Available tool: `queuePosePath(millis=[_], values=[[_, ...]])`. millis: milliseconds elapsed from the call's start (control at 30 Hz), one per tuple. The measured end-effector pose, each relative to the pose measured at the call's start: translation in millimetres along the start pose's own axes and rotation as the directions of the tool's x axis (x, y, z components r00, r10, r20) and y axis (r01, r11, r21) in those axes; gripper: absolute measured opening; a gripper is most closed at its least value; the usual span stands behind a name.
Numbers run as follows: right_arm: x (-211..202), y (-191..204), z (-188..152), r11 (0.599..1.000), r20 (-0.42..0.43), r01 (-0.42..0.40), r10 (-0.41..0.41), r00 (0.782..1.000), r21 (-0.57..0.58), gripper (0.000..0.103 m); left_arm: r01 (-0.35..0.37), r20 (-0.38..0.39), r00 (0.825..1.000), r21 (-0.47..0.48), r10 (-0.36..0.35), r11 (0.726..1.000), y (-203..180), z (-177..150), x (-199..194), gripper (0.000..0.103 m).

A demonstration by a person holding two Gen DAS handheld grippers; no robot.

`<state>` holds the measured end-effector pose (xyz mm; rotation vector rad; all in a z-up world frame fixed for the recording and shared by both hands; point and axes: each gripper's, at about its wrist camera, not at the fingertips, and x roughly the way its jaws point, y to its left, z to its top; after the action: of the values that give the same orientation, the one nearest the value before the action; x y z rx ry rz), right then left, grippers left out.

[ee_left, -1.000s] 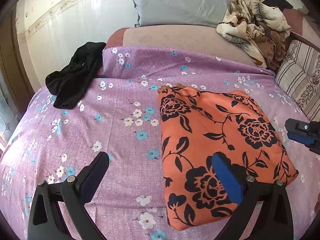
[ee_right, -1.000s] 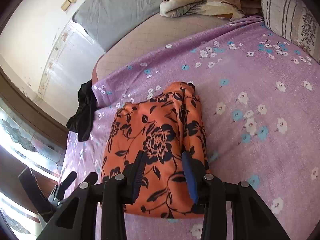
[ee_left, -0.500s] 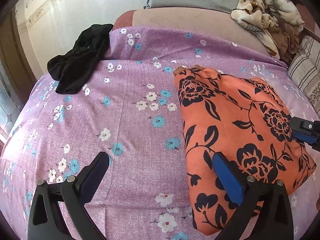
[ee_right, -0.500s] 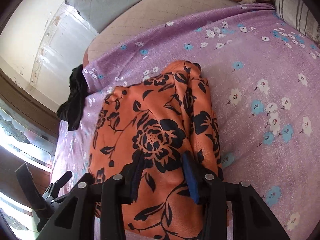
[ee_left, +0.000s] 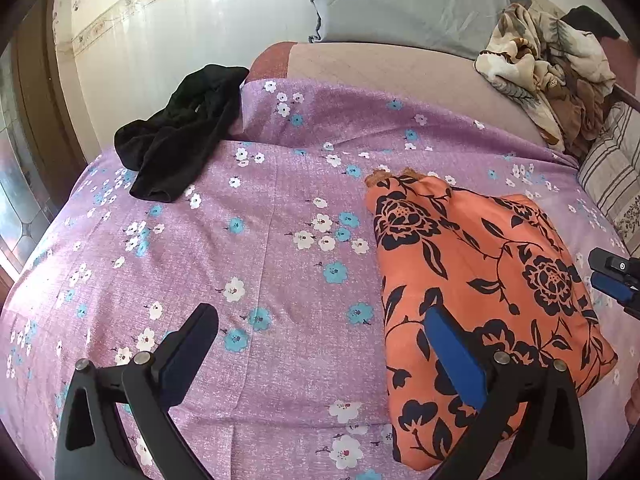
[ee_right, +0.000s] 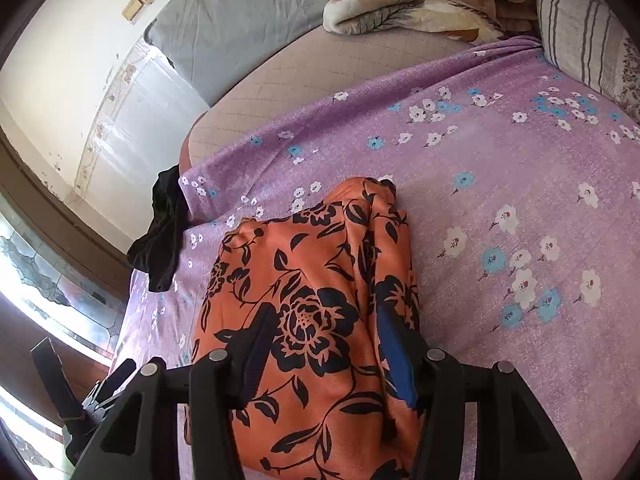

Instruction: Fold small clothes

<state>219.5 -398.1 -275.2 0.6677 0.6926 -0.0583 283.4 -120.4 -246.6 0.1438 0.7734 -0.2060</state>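
A folded orange garment with black flowers (ee_left: 480,280) lies on the purple flowered bedsheet (ee_left: 260,240). My left gripper (ee_left: 320,320) is open and empty, hovering just left of the garment, its right finger over the garment's near left edge. In the right wrist view the garment (ee_right: 312,300) lies under my right gripper (ee_right: 324,328), whose jaws stand apart above the cloth, holding nothing. The right gripper's tip shows in the left wrist view (ee_left: 612,280) at the garment's right side.
A black garment (ee_left: 180,144) lies crumpled at the sheet's far left corner. A grey pillow (ee_left: 400,0) and a beige patterned blanket (ee_left: 540,60) are at the bed's head. A striped pillow (ee_left: 612,172) lies at the right. The bed's left edge drops off near a window.
My left gripper swung left then pulled back, so the garment sits further right in its view. My right gripper moved forward over the garment. Both stayed open.
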Motion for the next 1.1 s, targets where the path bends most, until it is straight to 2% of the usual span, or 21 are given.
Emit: queuePosePath(millis=[533, 633, 700, 733, 767, 833, 900, 1000, 1100], values=[[0.4, -5.3, 1.6, 1.0, -0.003, 0.015, -0.015, 1.0, 0.013, 0.058, 0.005, -0.011, 1.0, -0.002, -0.005, 1.0, -1.4, -2.2, 4.9, 0.103], [1.2, -1.5, 0.7, 1.0, -0.008, -0.006, 0.006, 1.0, -0.009, 0.058, 0.023, -0.027, 0.999, -0.002, -0.023, 1.0, -2.1, -3.6, 8.9, 0.103], [1.0, 2.8, -0.6, 1.0, 0.0, 0.003, -0.003, 1.0, -0.026, 0.056, 0.038, -0.048, 0.998, -0.018, -0.039, 0.999, -0.3, -4.6, 13.6, 0.103], [1.5, 4.3, -1.0, 0.999, -0.003, 0.001, -0.002, 1.0, -0.034, 0.049, 0.046, -0.061, 0.997, -0.027, -0.048, 0.999, 0.5, -5.7, 16.7, 0.103], [2.6, 5.2, -1.2, 0.999, -0.011, -0.002, 0.001, 1.0, -0.04, 0.04, 0.055, -0.08, 0.995, -0.029, -0.057, 0.998, 0.4, -7.1, 21.0, 0.103], [5.9, 5.5, -2.7, 0.999, -0.027, -0.005, 0.004, 1.0, -0.042, 0.038, 0.054, -0.127, 0.99, -0.02, -0.056, 0.998, -2.4, -11.6, 30.2, 0.103], [15.4, 5.6, -6.1, 0.999, -0.075, -0.007, 0.004, 0.997, -0.042, 0.038, 0.054, -0.137, 0.989, -0.018, -0.056, 0.998, -5.4, -15.5, 33.4, 0.103], [41.2, 4.0, -16.0, 0.996, -0.198, 0.059, -0.072, 0.978, -0.071, 0.037, 0.061, -0.127, 0.99, -0.004, -0.061, 0.998, -8.6, -15.2, 29.6, 0.103], [33.1, 11.3, -14.0, 0.993, -0.168, 0.06, -0.076, 0.983, -0.098, 0.037, 0.054, -0.111, 0.992, 0.005, -0.053, 0.999, -9.2, -14.1, 25.6, 0.103]])
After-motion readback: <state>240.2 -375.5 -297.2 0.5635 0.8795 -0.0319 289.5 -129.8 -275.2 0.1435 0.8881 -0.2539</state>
